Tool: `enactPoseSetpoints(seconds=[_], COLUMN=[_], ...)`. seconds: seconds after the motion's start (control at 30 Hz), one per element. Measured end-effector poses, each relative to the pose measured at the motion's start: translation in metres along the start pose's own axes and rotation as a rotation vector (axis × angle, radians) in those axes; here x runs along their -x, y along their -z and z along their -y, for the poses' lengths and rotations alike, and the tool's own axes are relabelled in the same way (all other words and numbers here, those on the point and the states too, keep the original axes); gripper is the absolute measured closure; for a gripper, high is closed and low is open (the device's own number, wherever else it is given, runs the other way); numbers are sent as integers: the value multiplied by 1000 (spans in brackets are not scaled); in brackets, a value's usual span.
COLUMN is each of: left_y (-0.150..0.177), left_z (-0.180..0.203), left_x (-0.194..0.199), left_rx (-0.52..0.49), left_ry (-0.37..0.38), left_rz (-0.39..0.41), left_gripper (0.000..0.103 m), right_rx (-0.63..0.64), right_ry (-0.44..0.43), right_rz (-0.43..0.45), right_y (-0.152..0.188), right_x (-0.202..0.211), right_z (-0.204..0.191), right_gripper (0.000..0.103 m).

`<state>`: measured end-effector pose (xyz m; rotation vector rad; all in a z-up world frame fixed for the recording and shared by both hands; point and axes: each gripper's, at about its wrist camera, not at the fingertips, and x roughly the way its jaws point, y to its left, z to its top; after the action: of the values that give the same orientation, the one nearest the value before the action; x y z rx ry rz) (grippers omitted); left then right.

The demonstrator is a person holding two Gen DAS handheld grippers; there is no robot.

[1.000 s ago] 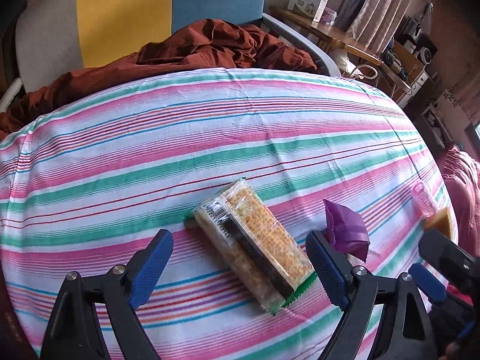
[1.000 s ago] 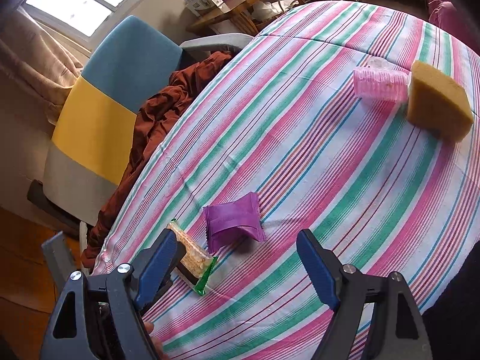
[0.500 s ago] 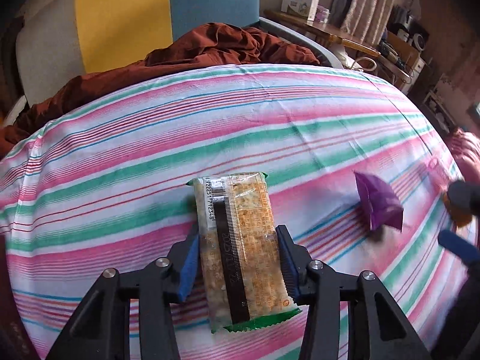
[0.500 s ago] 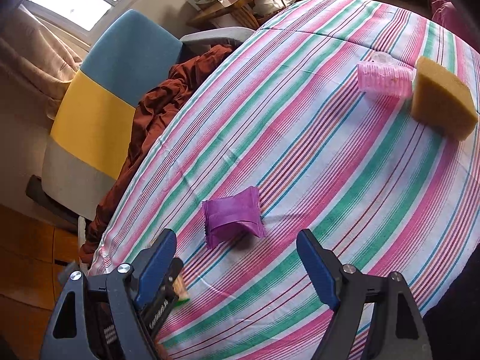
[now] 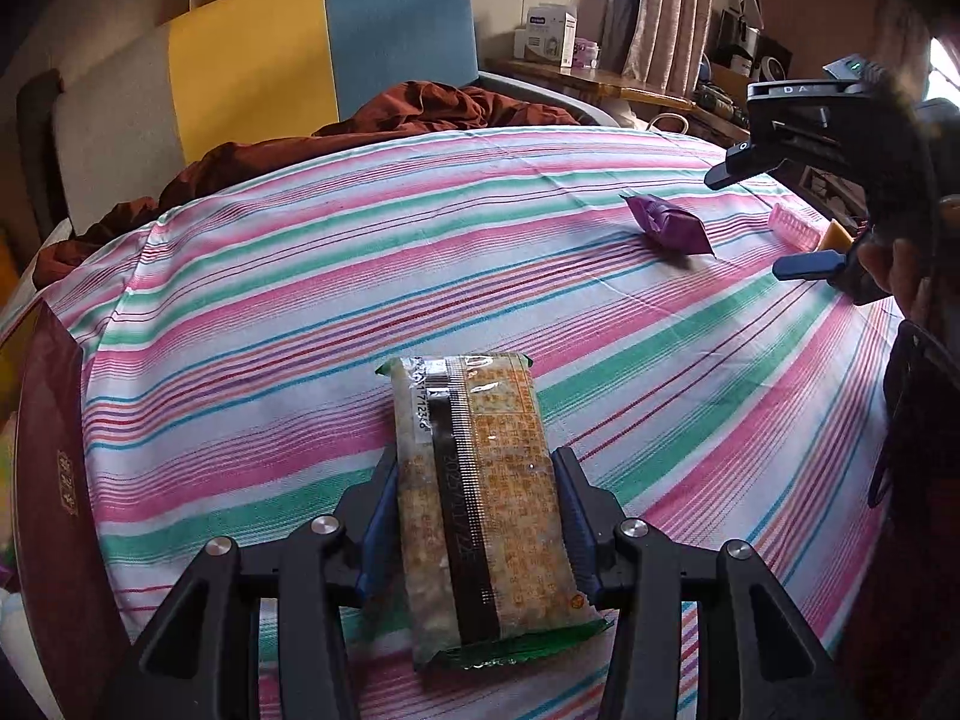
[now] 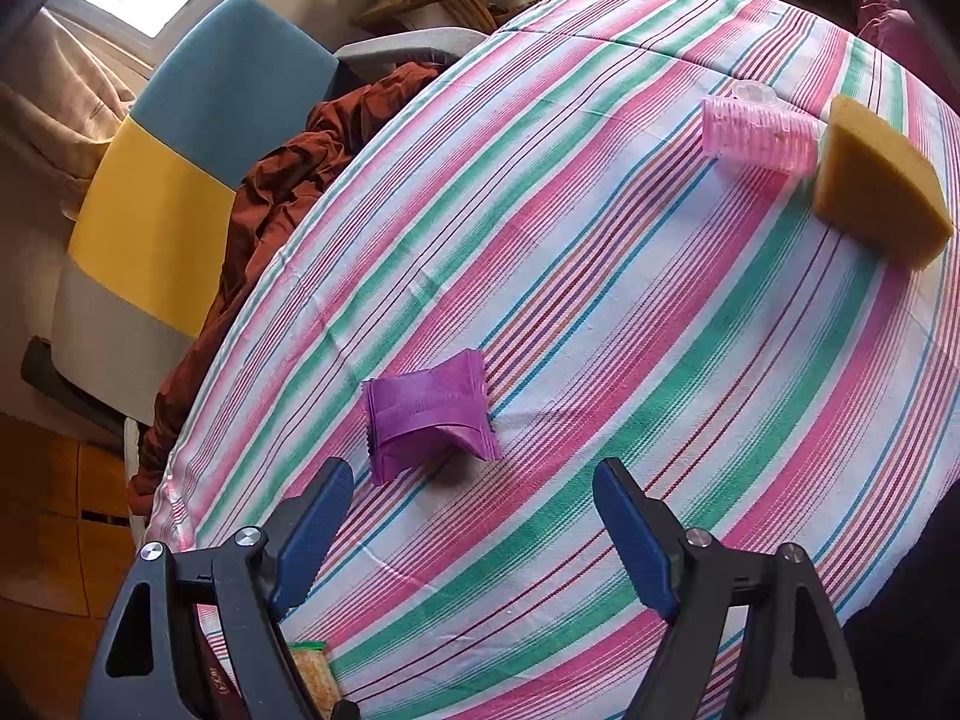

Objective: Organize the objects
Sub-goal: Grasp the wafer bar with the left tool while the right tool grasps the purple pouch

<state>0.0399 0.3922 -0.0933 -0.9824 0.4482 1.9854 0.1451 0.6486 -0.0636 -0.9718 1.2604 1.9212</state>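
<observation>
My left gripper [image 5: 474,468] is shut on a clear cracker packet with a green end [image 5: 480,492], its blue pads pressing both long sides. The packet hangs just over the striped tablecloth [image 5: 300,312]; a corner of it shows at the bottom of the right wrist view [image 6: 312,678]. A purple snack packet [image 6: 429,414] lies on the cloth just beyond my right gripper [image 6: 471,474], which is open with nothing between its fingers. The left wrist view shows the purple packet [image 5: 669,222] at the far right, with the right gripper [image 5: 753,219] close beside it.
A pink ribbed roller [image 6: 759,135] and a yellow sponge wedge [image 6: 876,186] lie at the table's far right. A dark red box [image 5: 54,480] stands off the table's left edge. Behind the table is a grey, yellow and blue chair [image 5: 270,60] with a brown cloth [image 5: 420,108].
The left gripper closed on the cracker packet and carried it leftwards across the table, away from the purple packet. The right gripper stayed open over the purple packet.
</observation>
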Motion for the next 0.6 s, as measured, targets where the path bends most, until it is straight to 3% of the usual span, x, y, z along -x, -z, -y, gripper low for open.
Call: enactPoseSetpoints(seconds=[0.27, 0.43, 0.6], left_y=[5, 6, 5], left_z=[-1, -4, -5], left_x=[1, 1, 1], left_rx=[-4, 2, 7], left_ry=[18, 28, 34], left_rz=[37, 42, 48], left_gripper=[54, 54, 53], right_rx=[82, 189, 195], right_ry=[-7, 72, 142], right_rz=[-36, -39, -89], right_y=[4, -2, -16], right_x=[-10, -20, -45], right_z=[-18, -42, -47], right_gripper=[19, 19, 19])
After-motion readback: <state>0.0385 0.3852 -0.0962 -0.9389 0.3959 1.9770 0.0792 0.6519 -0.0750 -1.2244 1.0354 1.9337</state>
